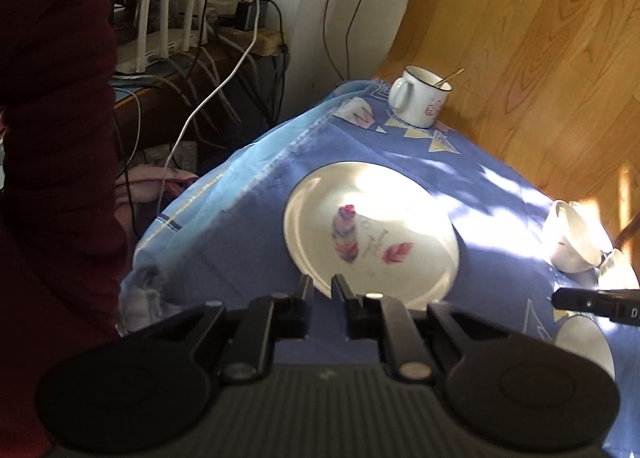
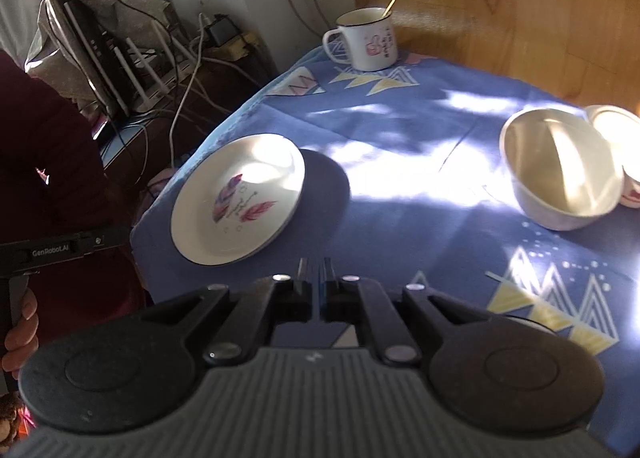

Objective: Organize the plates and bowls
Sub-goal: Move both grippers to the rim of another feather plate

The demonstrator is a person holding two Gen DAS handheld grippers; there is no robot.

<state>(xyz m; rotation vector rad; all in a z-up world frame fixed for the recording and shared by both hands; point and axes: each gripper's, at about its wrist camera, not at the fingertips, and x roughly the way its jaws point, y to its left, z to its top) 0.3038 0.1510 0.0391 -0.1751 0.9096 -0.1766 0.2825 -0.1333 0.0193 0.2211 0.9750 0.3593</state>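
1. Plate (image 2: 236, 197) flat near the left edge of the cloth-covered bench (image 2: 400, 193) — alone, not yet stacked.
2. Bowl (image 2: 560, 173) well apart at the right, touching another white dish.
3. Left hand-held gripper (image 1: 323, 286) clenched on nothing, just short of the plate rim.
4. Right hand-held gripper (image 2: 316, 270) likewise clenched, empty — likely between grasps.

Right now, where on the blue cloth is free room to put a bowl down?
Free: the sunlit middle of the blue patterned tablecloth, between the white feather-print plate, the white enamel mug with a spoon and the plain white bowl. Crowded: the right edge, where that bowl touches other white dishes.
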